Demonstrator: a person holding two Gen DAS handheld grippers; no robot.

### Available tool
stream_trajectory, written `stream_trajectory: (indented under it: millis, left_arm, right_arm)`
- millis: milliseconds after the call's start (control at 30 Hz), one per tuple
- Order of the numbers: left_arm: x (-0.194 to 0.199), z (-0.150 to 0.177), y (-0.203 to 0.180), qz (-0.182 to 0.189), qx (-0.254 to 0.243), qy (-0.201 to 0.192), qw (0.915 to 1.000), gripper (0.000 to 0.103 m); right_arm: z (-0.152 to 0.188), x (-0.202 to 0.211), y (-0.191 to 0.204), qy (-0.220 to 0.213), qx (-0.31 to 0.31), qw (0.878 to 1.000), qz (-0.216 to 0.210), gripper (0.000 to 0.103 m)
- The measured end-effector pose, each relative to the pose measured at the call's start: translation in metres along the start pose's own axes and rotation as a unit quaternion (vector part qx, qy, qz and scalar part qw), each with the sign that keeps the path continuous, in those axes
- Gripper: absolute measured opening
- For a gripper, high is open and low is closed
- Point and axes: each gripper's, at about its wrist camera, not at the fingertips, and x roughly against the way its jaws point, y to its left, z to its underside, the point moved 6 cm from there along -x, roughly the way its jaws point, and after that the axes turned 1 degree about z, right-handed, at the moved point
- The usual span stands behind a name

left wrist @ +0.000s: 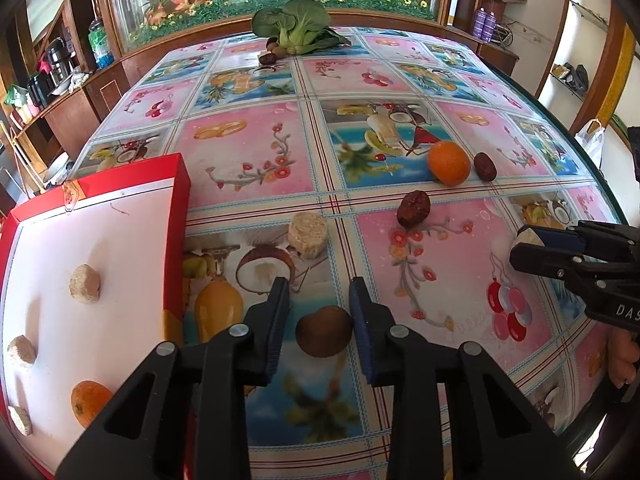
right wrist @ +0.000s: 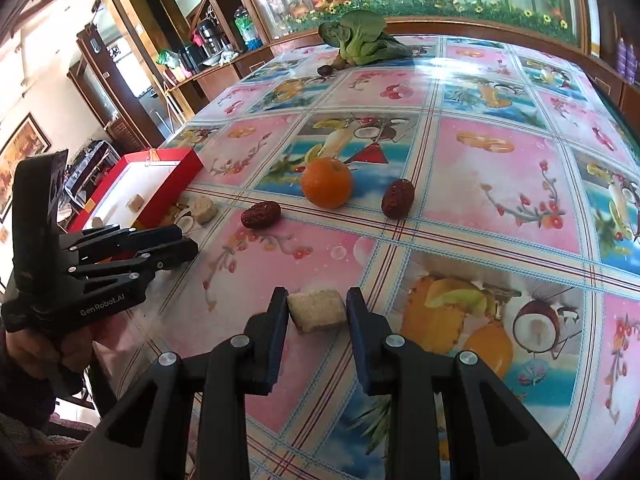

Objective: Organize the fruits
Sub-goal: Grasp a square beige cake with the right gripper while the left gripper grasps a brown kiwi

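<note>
We find the left gripper (left wrist: 319, 320) low over the table (left wrist: 248, 152), its fingers apart with a brown round fruit (left wrist: 323, 331) between them. The fruit touches the right-hand pad; a gap shows on the left-hand side, so it is not clamped.

At 9 o'clock of this gripper we record a red box (left wrist: 176, 216) with a white floor. Inside it lie three beige cakes (left wrist: 85, 283) and one small orange (left wrist: 90, 402). A fourth beige cake (left wrist: 308, 234) lies on the cloth at 12 o'clock of the left gripper, just outside the box wall.

Toward 1 o'clock we note a wrinkled red date (left wrist: 414, 209); beyond it are a loose orange (left wrist: 448, 162) and a second date (left wrist: 485, 166), just beside each other but apart.

The right gripper (right wrist: 317, 310) sits at 3 o'clock in the left view. Its own camera shows its fingers apart around a beige block (right wrist: 316, 310). The left-hand pad meets the block; a narrow gap remains at the other pad. Whether the block rests on the cloth or is lifted, we cannot tell.

At the far edge, 12 o'clock, we observe a leafy green vegetable (left wrist: 298, 26) with several small dark fruits (left wrist: 267, 58) at its base.
</note>
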Motion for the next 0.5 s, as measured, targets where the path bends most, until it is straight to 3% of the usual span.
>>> stream_trajectory:
  millis: [500]
  left_arm:
    - [0.0066, 0.0096, 0.0016, -0.011, 0.008, 0.002, 0.9999, 0.033]
  right_arm:
    - [0.0004, -0.0015, 0.0031, 0.001, 0.005, 1.0, -0.002, 0.028]
